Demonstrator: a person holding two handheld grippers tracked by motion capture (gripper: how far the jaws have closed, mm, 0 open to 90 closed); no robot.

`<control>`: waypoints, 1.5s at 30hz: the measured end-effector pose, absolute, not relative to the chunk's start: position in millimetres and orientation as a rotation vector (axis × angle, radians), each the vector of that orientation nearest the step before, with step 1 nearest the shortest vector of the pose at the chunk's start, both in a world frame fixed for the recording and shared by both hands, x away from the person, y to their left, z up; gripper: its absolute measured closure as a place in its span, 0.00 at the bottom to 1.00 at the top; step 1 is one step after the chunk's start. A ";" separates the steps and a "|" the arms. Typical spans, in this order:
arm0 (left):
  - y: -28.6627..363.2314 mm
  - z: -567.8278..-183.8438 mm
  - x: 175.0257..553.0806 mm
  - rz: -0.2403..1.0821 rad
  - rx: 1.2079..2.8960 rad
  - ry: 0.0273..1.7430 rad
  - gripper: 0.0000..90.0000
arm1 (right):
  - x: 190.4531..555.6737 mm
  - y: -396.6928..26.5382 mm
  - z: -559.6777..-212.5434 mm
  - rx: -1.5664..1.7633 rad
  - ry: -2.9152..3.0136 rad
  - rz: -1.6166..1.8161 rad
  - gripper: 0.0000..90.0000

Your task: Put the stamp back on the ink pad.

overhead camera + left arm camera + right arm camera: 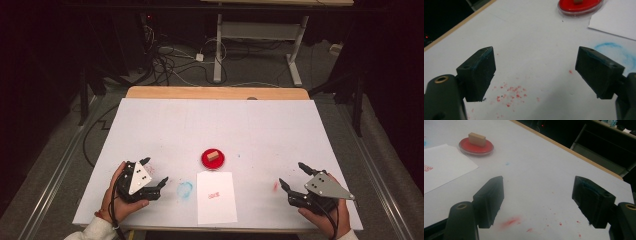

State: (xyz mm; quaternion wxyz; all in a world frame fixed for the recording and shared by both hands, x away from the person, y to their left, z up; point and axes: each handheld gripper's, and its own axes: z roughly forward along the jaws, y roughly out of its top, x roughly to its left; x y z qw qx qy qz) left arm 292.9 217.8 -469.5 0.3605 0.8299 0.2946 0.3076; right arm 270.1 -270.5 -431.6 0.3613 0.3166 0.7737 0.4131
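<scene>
both grippers' fingers (479, 72) spread wide, holding nothing.

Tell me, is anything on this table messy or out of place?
Yes: ink marks the table. A blue ring smudge lies left of the paper, red specks lie under the left gripper, and a red smear lies by the right gripper. The stamp sits neatly on its red pad.

— What's on the worktop?
— A small wooden stamp (212, 155), lying flat in a round red ink pad (205, 161), mid-worktop.
— And the paper (216, 197)?
— White, just beside the pad on the near side, bearing one red print (214, 195).
</scene>
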 end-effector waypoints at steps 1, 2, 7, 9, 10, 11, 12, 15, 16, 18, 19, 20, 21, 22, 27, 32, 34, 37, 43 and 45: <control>217.6 -470.1 291.8 0.789 2.141 0.759 0.18 | 269.9 -270.6 -431.3 0.816 1.991 1.067 0.29; 217.2 -470.4 290.8 0.793 2.146 0.757 0.18 | 269.9 -270.7 -431.2 0.816 1.991 1.068 0.29; 216.5 -470.3 289.9 0.791 2.146 0.756 0.18 | 269.5 -270.0 -431.1 0.813 1.994 1.069 0.29; 216.6 -470.1 289.9 0.793 2.146 0.754 0.18 | 269.4 -269.9 -431.1 0.814 1.995 1.069 0.29; 216.5 -469.8 289.9 0.794 2.145 0.753 0.18 | 269.2 -269.7 -431.2 0.814 1.996 1.068 0.29; 216.0 -469.2 289.8 0.795 2.146 0.750 0.18 | 268.9 -269.5 -431.0 0.809 1.997 1.067 0.29; 215.6 -468.9 289.6 0.798 2.145 0.747 0.18 | 268.2 -269.0 -430.9 0.806 1.995 1.067 0.29; 215.9 -468.4 286.8 0.804 2.147 0.731 0.18 | 267.0 -267.5 -430.0 0.796 1.996 1.063 0.29; 216.6 -468.0 286.6 0.804 2.143 0.732 0.18 | 266.3 -266.7 -429.5 0.791 1.994 1.062 0.29; 217.9 -467.1 286.5 0.799 2.127 0.743 0.18 | 265.3 -265.4 -429.4 0.789 1.997 1.061 0.29; 218.3 -467.2 286.4 0.802 2.127 0.742 0.18 | 265.2 -264.8 -429.5 0.788 1.998 1.056 0.29; 218.6 -467.1 286.6 0.805 2.127 0.741 0.18 | 265.2 -264.3 -429.4 0.789 1.998 1.057 0.29; 218.9 -467.0 287.1 0.801 2.126 0.743 0.18 | 265.3 -263.9 -429.4 0.789 1.997 1.058 0.29; 219.2 -466.9 287.8 0.796 2.127 0.741 0.18 | 265.8 -263.9 -429.6 0.784 1.999 1.056 0.29; 218.0 -467.4 289.1 0.796 2.135 0.739 0.18 | 267.3 -265.8 -430.7 0.792 2.002 1.055 0.29; 217.2 -466.6 288.3 0.800 2.129 0.738 0.18 | 266.3 -266.6 -429.9 0.790 1.995 1.056 0.29; 217.4 -466.6 288.5 0.798 2.130 0.739 0.18 | 266.2 -266.4 -429.7 0.789 1.994 1.057 0.29; 217.6 -466.7 288.9 0.795 2.128 0.740 0.18 | 266.2 -265.7 -429.8 0.788 1.995 1.055 0.29; 218.0 -466.6 290.1 0.790 2.130 0.746 0.18 | 266.7 -262.7 -430.7 0.784 2.004 1.058 0.29; 218.0 -466.4 290.4 0.787 2.131 0.745 0.18 | 267.1 -263.7 -430.9 0.789 2.005 1.060 0.29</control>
